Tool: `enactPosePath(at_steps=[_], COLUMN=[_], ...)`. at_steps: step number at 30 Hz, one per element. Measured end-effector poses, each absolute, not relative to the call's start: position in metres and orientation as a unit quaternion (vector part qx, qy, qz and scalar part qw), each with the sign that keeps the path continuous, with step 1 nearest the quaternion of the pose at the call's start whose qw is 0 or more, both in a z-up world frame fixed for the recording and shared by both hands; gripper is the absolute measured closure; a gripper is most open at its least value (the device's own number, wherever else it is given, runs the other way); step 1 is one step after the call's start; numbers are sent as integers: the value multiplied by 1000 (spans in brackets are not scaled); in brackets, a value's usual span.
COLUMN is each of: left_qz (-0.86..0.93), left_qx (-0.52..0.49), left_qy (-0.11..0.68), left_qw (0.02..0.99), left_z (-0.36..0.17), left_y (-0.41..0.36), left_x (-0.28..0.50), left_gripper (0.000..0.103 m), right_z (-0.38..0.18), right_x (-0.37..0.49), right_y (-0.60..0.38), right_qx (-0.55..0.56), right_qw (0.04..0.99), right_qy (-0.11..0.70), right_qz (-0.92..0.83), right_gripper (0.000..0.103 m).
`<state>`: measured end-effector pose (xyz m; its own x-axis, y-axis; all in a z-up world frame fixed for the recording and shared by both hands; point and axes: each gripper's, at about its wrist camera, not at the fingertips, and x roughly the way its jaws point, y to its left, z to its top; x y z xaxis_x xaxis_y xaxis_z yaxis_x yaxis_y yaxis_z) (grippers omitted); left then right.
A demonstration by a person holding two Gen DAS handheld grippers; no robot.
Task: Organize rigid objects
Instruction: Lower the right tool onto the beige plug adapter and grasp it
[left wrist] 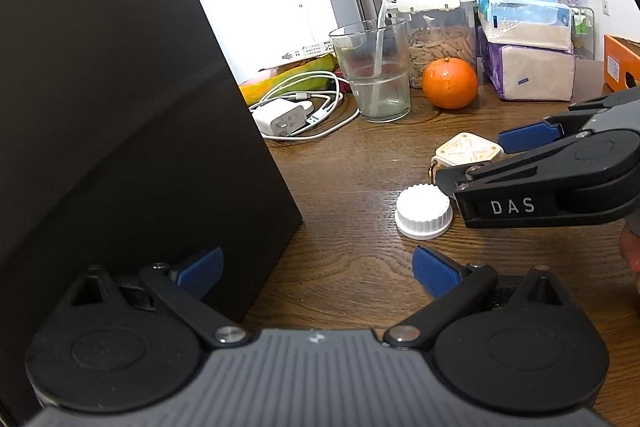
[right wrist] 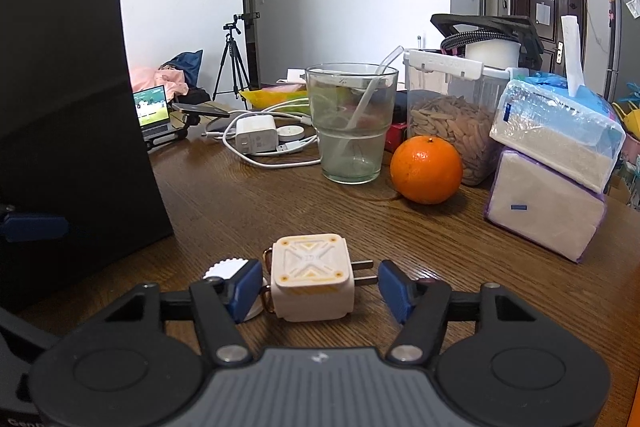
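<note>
Lying flat: cream square plug adapter point(right wrist: 311, 282), prongs rightward.

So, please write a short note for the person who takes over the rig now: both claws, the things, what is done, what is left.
Right claw: open, straddling the cream plug adapter; pads not pressing yet.
Left claw: open, empty, beside the black box.
White ribbed cap lies on the wooden table, beside the adapter.
Done: nothing visibly sorted.
Left: grip the adapter, place it, then the cap.
</note>
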<state>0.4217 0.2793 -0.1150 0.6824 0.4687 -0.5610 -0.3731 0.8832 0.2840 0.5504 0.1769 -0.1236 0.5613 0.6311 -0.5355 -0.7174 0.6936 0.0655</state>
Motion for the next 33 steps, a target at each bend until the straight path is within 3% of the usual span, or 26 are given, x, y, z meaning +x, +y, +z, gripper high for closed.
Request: enactPosePath(at_steps=[2,3,23,24,25,26,33], left_qz=[230,229,218,216,215,214,204], left_qx=[73,73,65,64,66,70,63], left_qy=[325,325,310,309,307,306,304], left_qw=[914,915,923,924,925,925,928], left_z=[-115,-115,-112,-111,-112,-112,-111], left_y=[279,279,275,274,272,269,262], left_x=[421,421,416,416,416,416,416], left_gripper=[0,0,0,0,0,0,0], right_z=[-123,-122,-109,-107,-104,-98,-97], right_x=[551,550,533,531,527,521,521], right_y=[176,175,135,131,126,120,101], right_qx=[-78,-78,-56,-54,-48,-36,-24], right_qw=[881,881,907,908,909,915,909], right_qy=[269,267,239,236,223,206,234], right_qz=[381,383,342,341,350,346,344], right_gripper=[43,56,57,70,92,103,103])
